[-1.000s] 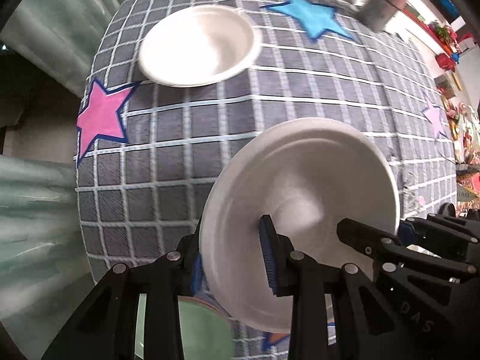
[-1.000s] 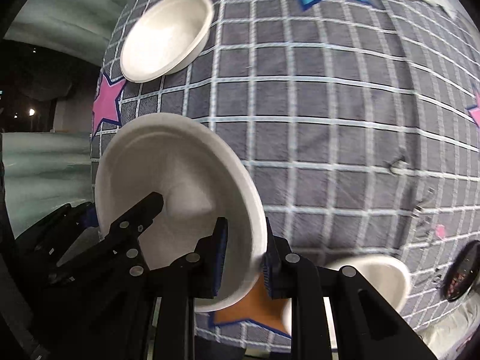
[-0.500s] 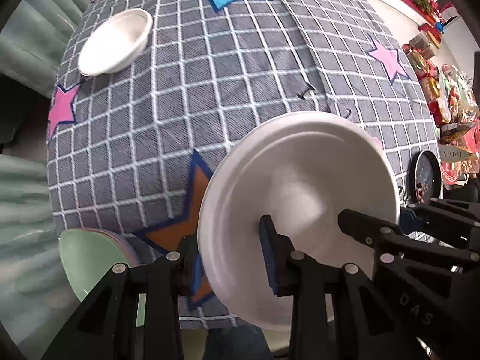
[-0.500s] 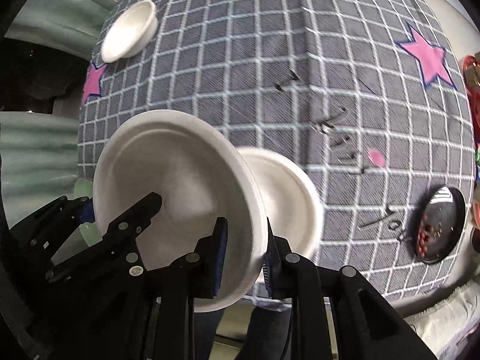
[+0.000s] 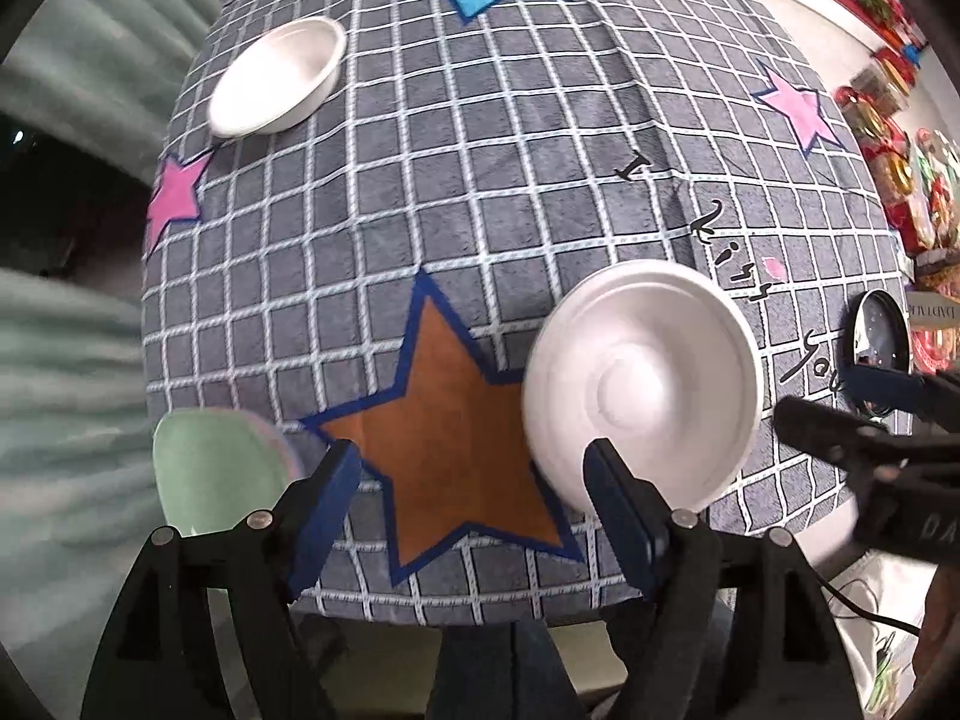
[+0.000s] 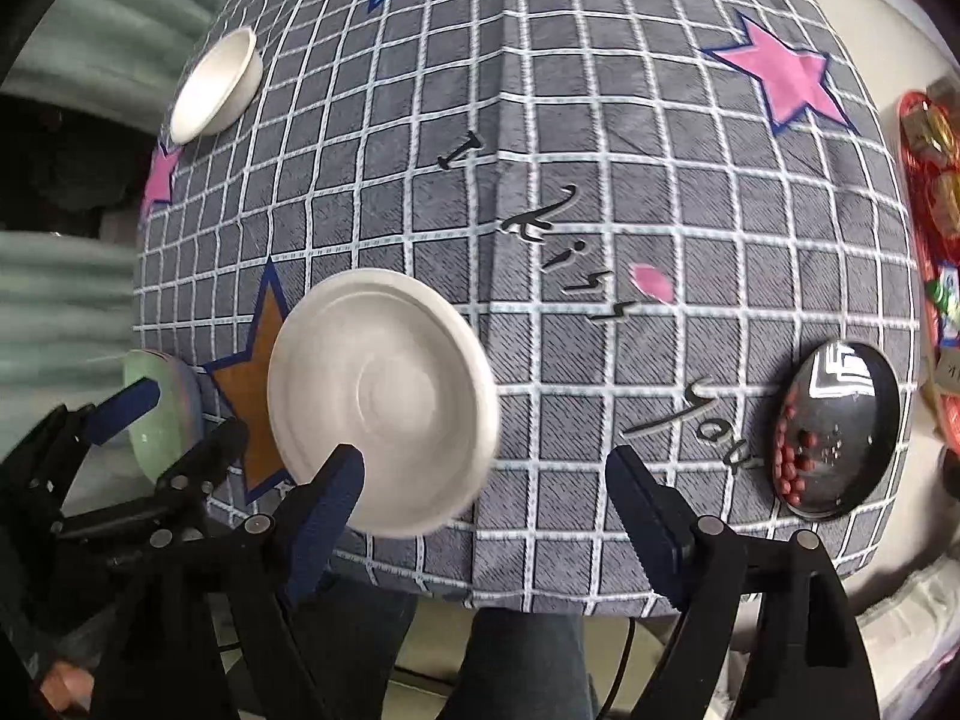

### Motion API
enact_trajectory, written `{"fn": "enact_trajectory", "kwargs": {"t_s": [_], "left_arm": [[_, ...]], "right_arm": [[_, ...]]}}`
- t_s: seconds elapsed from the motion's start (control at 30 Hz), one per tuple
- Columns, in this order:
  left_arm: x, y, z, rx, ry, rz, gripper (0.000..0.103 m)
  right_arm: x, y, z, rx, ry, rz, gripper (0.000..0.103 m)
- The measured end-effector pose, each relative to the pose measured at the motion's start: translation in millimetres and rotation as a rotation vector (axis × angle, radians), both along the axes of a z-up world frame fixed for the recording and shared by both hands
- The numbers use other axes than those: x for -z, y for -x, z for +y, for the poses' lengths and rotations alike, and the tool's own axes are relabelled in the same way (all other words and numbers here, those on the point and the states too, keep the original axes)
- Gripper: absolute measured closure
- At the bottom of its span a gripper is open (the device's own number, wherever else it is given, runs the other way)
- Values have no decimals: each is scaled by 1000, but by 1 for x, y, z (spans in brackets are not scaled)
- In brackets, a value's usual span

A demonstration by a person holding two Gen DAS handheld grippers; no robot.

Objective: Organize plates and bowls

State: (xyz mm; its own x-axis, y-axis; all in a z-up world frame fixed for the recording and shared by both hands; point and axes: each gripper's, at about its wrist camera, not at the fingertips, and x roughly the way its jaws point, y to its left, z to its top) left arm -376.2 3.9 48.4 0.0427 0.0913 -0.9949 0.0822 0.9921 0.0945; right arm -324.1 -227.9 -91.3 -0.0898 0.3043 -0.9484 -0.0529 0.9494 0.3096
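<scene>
Checked worktop (image 5: pixel 540 192): both grippers, left (image 5: pixel 474 510) and right (image 6: pixel 486 498), fingers opening, empty; white plate (image 5: pixel 642 384), lower right, near edge, may slide off.

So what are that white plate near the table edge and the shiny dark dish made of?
White plate: seemingly moulded paper pulp or foam; matte, soft pressed rings, thick rim. Dark dish: probably glass or polished metal, since it mirrors the room.

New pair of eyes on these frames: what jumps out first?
The white plate lying near the front edge of the grey checked tablecloth, beside a big orange star. Both the left gripper and the right gripper are opening, neither pressing on it. A white bowl sits at the far left corner.
</scene>
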Motion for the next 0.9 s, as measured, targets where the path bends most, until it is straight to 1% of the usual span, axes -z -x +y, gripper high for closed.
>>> {"fn": "enact_trajectory", "kwargs": {"t_s": [0.13, 0.2, 0.3, 0.33, 0.47, 0.6, 0.7, 0.8, 0.9], "left_arm": [[-8, 7, 5, -42, 3, 14, 23], [-16, 8, 3, -43, -8, 1, 23], [-29, 9, -2, -34, -20, -40, 23], [-34, 10, -4, -29, -25, -53, 22], [-44, 17, -6, -28, -33, -72, 22], [-53, 19, -3, -41, -42, -87, 22], [-64, 15, -4, -43, -33, -107, 22], [-86, 4, -7, -46, -14, -155, 22], [-110, -12, -12, -35, 0, -211, 22]], "right_arm": [[4, 14, -20, 44, -16, 28, 18], [8, 20, -23, 56, -29, 46, 1], [6, 23, -29, 61, -46, 52, 1], [3, 21, -32, 61, -43, 40, 1], [-8, 17, -41, 65, -47, -3, 1], [-14, 16, -41, 57, -66, -38, 1], [-18, 16, -38, 50, -90, -60, 1], [-24, 12, -39, 59, -111, -66, 1], [-33, -1, -41, 84, -116, -82, 1]]}}
